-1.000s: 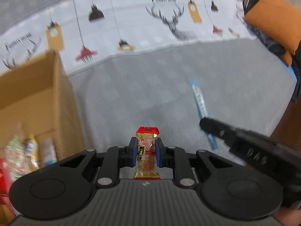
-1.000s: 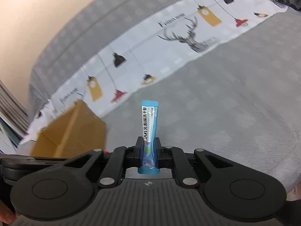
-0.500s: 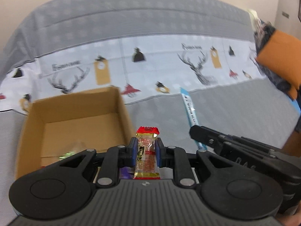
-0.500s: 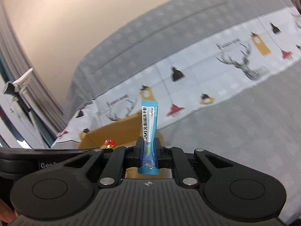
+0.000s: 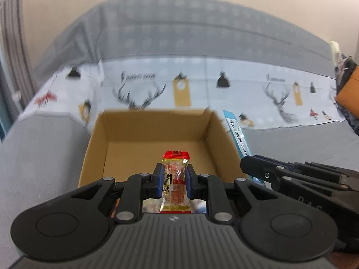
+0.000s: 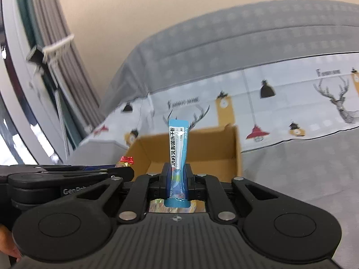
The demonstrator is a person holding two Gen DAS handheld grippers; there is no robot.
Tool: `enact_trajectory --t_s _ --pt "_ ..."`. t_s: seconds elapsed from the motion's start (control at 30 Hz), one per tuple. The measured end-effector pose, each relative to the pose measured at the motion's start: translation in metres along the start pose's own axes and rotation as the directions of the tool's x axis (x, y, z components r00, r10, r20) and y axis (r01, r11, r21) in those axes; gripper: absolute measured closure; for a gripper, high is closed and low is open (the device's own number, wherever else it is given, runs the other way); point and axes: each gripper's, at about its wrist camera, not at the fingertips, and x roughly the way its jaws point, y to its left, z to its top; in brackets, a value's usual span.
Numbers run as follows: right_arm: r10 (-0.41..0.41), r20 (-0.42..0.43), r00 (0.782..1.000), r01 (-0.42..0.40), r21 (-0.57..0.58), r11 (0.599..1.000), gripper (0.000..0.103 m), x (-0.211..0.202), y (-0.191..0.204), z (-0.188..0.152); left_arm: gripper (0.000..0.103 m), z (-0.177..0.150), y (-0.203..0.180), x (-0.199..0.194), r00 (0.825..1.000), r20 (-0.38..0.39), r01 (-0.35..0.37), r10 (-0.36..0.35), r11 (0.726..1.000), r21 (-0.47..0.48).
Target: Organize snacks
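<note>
My left gripper (image 5: 174, 179) is shut on a red-and-gold snack packet (image 5: 175, 179), held upright over the near edge of an open cardboard box (image 5: 143, 132). My right gripper (image 6: 177, 177) is shut on a long blue stick sachet (image 6: 177, 150), also above the box's near side (image 6: 235, 148). The two grippers are side by side: the right one and its sachet (image 5: 237, 134) show at the right of the left wrist view, the left one and its packet (image 6: 126, 160) at the left of the right wrist view. Some wrappers show under both grippers.
The box sits on a grey sofa seat (image 5: 303, 141), against a white cloth with deer and lamp prints (image 5: 202, 87). An orange cushion (image 5: 350, 96) lies at the far right. Curtains and a window frame (image 6: 33, 89) stand to the left.
Both grippers have swung left from the open seat to the box and now hover over its near edge. Each still holds its snack.
</note>
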Motion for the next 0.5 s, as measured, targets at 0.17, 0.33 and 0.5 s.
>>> enact_trajectory --t_s 0.17,0.33,0.5 --pt "-0.046 -0.101 0.994 0.040 -0.060 0.997 0.091 0.034 0.007 -0.029 0.082 -0.026 0.024 0.028 0.997 -0.075 -0.006 0.002 0.998 -0.058" --pt "-0.114 -0.214 0.970 0.108 -0.041 0.993 0.071 0.057 -0.003 -0.052 0.079 -0.042 0.034 0.044 0.988 -0.149 0.025 -0.041 0.994 -0.106" --pt "-0.139 -0.198 0.970 0.134 -0.041 0.990 0.056 0.042 -0.004 -0.054 0.002 -0.031 0.025 0.000 0.996 -0.082 0.025 -0.033 0.995 -0.099"
